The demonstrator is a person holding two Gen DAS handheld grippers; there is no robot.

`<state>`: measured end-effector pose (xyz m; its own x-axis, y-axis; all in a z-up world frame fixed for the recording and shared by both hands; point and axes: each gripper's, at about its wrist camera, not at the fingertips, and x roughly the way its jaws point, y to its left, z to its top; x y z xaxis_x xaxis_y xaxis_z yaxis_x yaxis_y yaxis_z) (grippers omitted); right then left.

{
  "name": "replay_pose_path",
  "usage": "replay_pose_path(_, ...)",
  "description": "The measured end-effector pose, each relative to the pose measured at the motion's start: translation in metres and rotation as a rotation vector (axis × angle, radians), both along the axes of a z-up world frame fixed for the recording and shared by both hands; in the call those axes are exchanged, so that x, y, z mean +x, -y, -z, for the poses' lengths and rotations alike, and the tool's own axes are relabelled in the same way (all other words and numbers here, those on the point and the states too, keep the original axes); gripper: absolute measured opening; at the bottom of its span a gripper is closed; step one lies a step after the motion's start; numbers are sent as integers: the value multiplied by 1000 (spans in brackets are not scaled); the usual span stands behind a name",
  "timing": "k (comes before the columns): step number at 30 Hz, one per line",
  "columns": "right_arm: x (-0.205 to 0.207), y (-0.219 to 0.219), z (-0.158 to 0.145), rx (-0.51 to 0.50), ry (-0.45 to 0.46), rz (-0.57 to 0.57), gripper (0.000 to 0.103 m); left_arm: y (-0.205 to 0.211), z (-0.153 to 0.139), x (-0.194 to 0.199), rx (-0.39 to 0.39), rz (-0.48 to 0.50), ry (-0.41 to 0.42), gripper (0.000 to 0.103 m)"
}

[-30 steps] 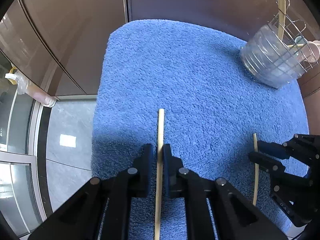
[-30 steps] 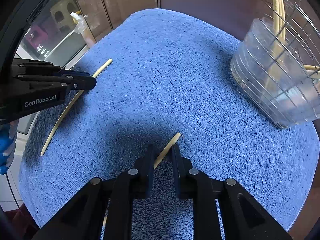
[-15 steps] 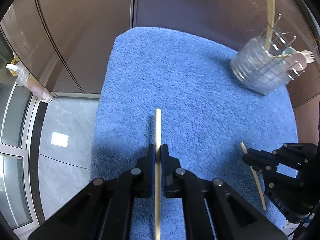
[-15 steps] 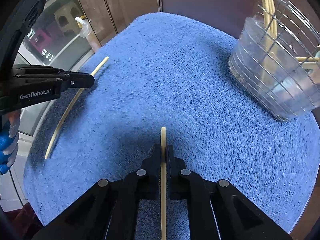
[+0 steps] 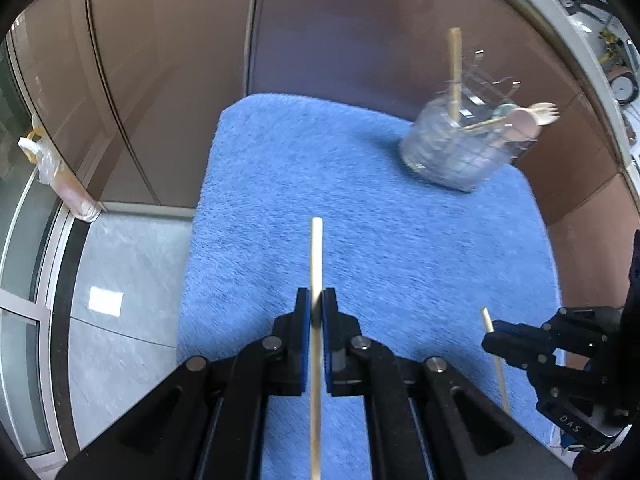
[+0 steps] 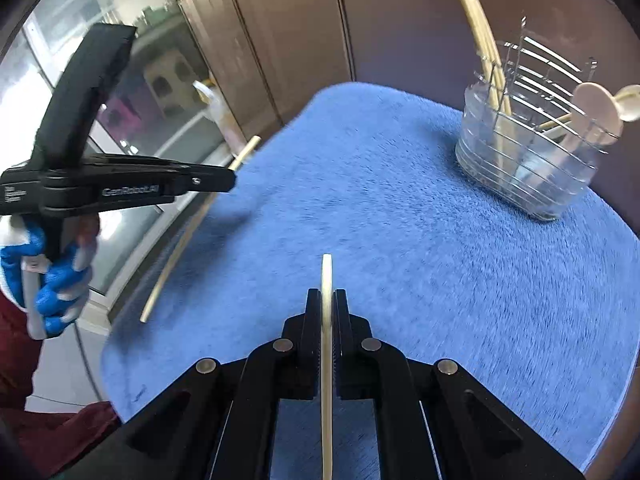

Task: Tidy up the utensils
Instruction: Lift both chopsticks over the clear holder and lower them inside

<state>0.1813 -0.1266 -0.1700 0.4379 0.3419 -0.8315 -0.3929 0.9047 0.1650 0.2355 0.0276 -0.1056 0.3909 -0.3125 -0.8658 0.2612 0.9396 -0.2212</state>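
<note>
While both grippers sit above the fuzzy blue towel mat (image 5: 360, 200), each one has a pale thin wooden chopstick clenched between its jaws. Left gripper (image 5: 316, 312) grasps the left chopstick (image 5: 316, 256) partway along; stick runs straight forward along the fingers, tip poking out ahead, rest trailing back under the camera. Right gripper (image 6: 329, 312) grasps the right chopstick (image 6: 327, 276) the same way, long axis in line with the fingers, only a short tip ahead of the jaws. Both sticks look lifted off the mat, though the gap is hard to judge.

Target is the clear ribbed plastic utensil holder with wire rack (image 6: 524, 168), at the far right corner of the mat, already holding upright chopsticks (image 6: 486, 52) and pale wooden spoons (image 6: 598, 114). From both grippers it lies ahead and to the right; right gripper is nearer, left well apart from it. Likely next: swing right and tip each stick upright, since they now point forward, not down into the opening. Left view slightly motion-blurred.
</note>
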Motion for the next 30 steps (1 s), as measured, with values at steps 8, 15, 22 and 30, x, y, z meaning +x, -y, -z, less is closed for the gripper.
replay_pose_path(8,-47,26,-36,91,141,37,5,4,-42,-40,-94,28,99,5)
replay_pose_path(15,-76,43,-61,135,281,68,5,11,-66,-62,-116,23,184,5)
replay_pose_path(22,-97,59,-82,178,406,103,5,19,-86,-77,-139,21,266,5)
replay_pose_path(30,-97,79,-113,218,559,165,5,34,-119,-67,-237,-17,386,5)
